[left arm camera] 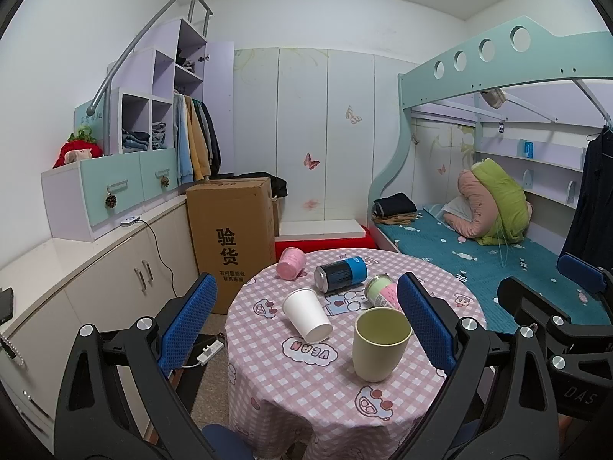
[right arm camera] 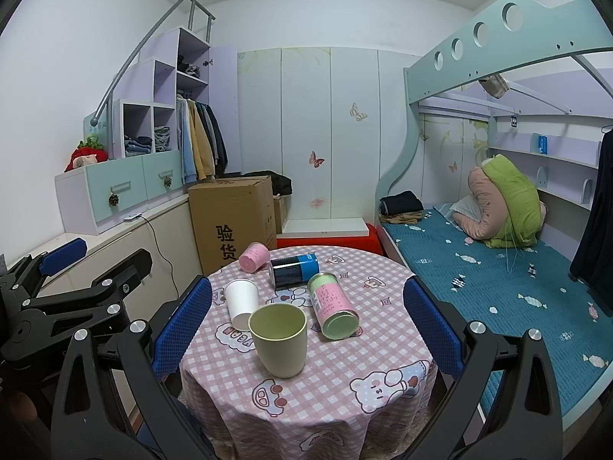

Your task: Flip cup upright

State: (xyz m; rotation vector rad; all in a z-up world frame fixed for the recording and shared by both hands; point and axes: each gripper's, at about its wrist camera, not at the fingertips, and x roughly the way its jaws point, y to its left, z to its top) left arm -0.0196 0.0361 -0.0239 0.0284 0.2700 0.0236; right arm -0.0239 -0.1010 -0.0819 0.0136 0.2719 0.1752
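Observation:
A pale green cup (left arm camera: 377,345) (right arm camera: 279,339) stands upright near the front of the round table (left arm camera: 325,402) (right arm camera: 337,395). A white paper cup (left arm camera: 306,313) (right arm camera: 241,303) lies on its side just behind it. A pink cup (left arm camera: 291,263) (right arm camera: 254,255) lies on its side at the far left edge. My left gripper (left arm camera: 306,322) is open and empty, held back from the table. My right gripper (right arm camera: 306,326) is open and empty, fingers wide either side of the table's near half. Each gripper also shows in the other's view, the right one (left arm camera: 555,306) and the left one (right arm camera: 76,268).
A dark and blue can (left arm camera: 340,273) (right arm camera: 294,269) and a green and pink can (left arm camera: 381,291) (right arm camera: 333,308) lie on their sides on the table. A cardboard box (left arm camera: 230,237) stands behind left, a bed (left arm camera: 479,264) to the right, low cabinets (left arm camera: 95,268) on the left.

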